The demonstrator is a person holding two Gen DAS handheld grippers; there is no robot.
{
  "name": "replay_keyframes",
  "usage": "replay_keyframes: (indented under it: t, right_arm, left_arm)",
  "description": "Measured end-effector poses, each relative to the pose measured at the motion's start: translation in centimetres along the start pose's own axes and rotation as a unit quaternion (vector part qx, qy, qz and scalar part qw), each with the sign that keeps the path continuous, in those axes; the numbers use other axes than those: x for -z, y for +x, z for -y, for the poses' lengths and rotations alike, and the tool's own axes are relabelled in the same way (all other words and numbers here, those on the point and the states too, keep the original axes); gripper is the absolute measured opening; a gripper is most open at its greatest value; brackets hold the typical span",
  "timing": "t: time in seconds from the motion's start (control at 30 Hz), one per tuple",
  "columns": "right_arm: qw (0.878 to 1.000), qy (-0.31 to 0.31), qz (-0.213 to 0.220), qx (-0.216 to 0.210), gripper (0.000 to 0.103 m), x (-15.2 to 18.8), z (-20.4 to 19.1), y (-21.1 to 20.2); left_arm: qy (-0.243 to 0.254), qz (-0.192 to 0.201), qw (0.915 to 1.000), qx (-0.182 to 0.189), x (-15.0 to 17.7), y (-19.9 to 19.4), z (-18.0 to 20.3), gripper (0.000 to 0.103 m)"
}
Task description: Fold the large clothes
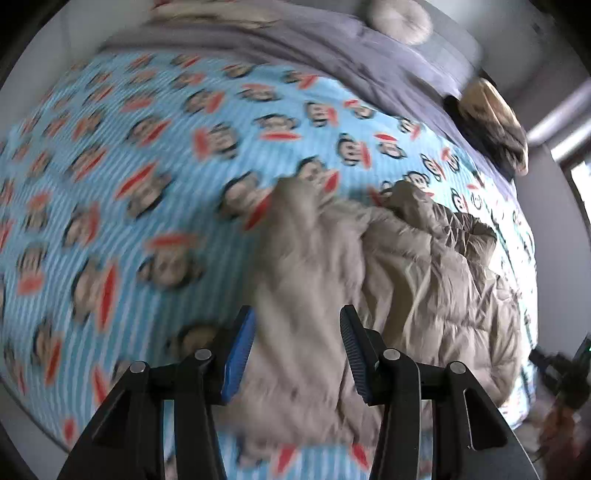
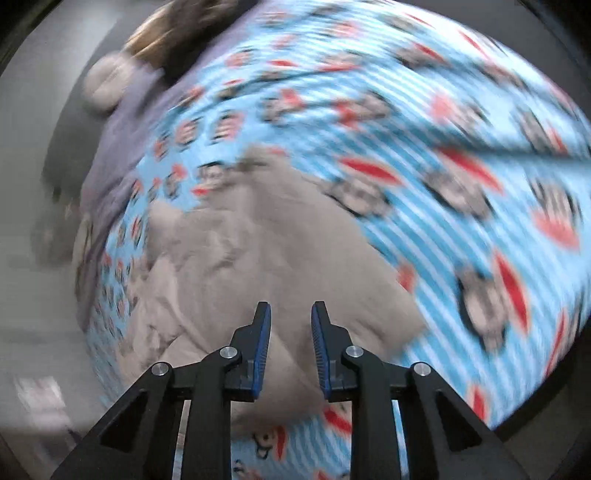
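Note:
A beige puffy jacket point(image 1: 369, 273) lies crumpled on a blue striped bedsheet with monkey faces point(image 1: 122, 177). My left gripper point(image 1: 297, 325) is open, its jaws wide apart above the jacket's near left part, holding nothing. In the right wrist view the same jacket point(image 2: 258, 236) lies on the sheet point(image 2: 461, 155). My right gripper point(image 2: 291, 323) is open with a narrower gap, just above the jacket's near edge, empty. Both views are blurred by motion.
A grey-purple blanket point(image 1: 332, 48) and a round beige cushion point(image 1: 400, 18) lie at the far end of the bed. A dark and tan bundle point(image 1: 491, 122) sits at the far right edge. The floor point(image 2: 40, 295) shows left of the bed.

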State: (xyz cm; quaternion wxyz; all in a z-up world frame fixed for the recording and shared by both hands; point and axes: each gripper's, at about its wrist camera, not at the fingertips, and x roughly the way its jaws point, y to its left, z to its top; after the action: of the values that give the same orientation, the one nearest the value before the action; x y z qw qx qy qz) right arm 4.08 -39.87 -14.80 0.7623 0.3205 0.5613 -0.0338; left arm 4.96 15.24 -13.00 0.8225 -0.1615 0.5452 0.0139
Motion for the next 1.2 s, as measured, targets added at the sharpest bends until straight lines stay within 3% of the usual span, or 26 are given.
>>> replay_keyframes:
  t: [0.1, 0.27, 0.4, 0.63, 0.9, 1.1, 1.2]
  right_arm:
    - [0.998, -0.057, -0.007, -0.002, 0.025, -1.1, -4.3, 2.9]
    - [0.991, -0.128, -0.023, 0.007, 0.025, -2.6, -9.4, 8.0]
    - [0.989, -0.138, -0.029, 0.040, 0.025, -3.9, -9.9, 11.8]
    - [0.991, -0.117, -0.029, 0.052, 0.021, -6.2, -8.5, 15.2]
    - [0.988, -0.130, -0.037, 0.076, 0.021, -6.8, -9.2, 15.7]
    - [0.987, -0.135, -0.044, 0.080, 0.026, -5.5, -9.6, 11.9]
    - [0.988, -0.131, -0.048, 0.073, 0.033, -3.7, -9.4, 10.0]
  left_arm:
    - [0.031, 0.002, 0.9995, -0.009, -2.3, 3.7, 2.9, 0.049]
    - [0.019, -0.008, 0.9989, -0.041, -5.3, 9.8, 4.4, 0.049]
    - [0.018, -0.021, 0.9969, -0.073, -6.4, 13.9, 4.5, 0.049]
    - [0.012, -0.033, 0.9973, -0.065, -7.6, 16.6, 3.9, 0.049]
    - [0.011, -0.041, 0.9962, -0.076, -8.2, 14.9, 4.2, 0.049]
    - [0.038, -0.043, 0.9950, -0.082, -6.3, 10.7, 4.7, 0.049]
    - [0.039, -0.056, 0.9944, -0.080, -4.4, 9.1, 4.8, 0.049]
